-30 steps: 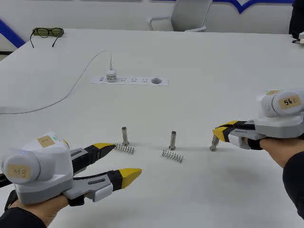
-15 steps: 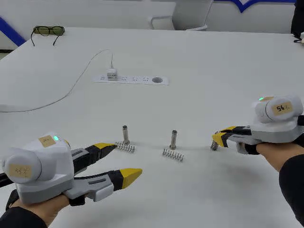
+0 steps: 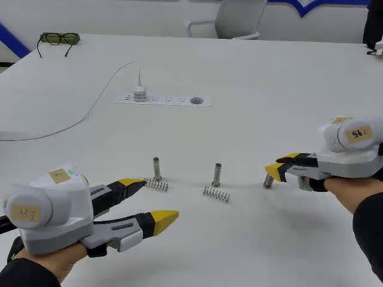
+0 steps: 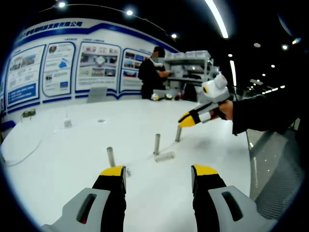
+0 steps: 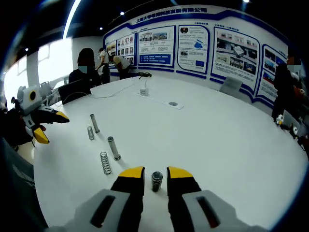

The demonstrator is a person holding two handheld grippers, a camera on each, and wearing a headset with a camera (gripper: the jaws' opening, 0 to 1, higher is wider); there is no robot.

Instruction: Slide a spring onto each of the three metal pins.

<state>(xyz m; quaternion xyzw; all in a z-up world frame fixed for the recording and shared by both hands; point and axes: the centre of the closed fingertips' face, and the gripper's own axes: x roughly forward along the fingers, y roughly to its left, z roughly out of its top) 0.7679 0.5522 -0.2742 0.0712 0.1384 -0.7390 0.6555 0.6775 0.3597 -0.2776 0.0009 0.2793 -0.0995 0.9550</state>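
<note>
R hand-held gripper (image 5: 156,170) jaws flank upright spring (image 5: 156,181)

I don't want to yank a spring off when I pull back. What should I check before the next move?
1. Right spring seated around right pin: ok.
2. Right gripper clear of that spring: cannot tell; its jaws flank it closely.
3. Middle pin upright and bare: ok.
4. Middle spring free to grab: ok, it lies beside its pin.
5. Left gripper open: ok, jaws wide apart near the left spring.
</note>
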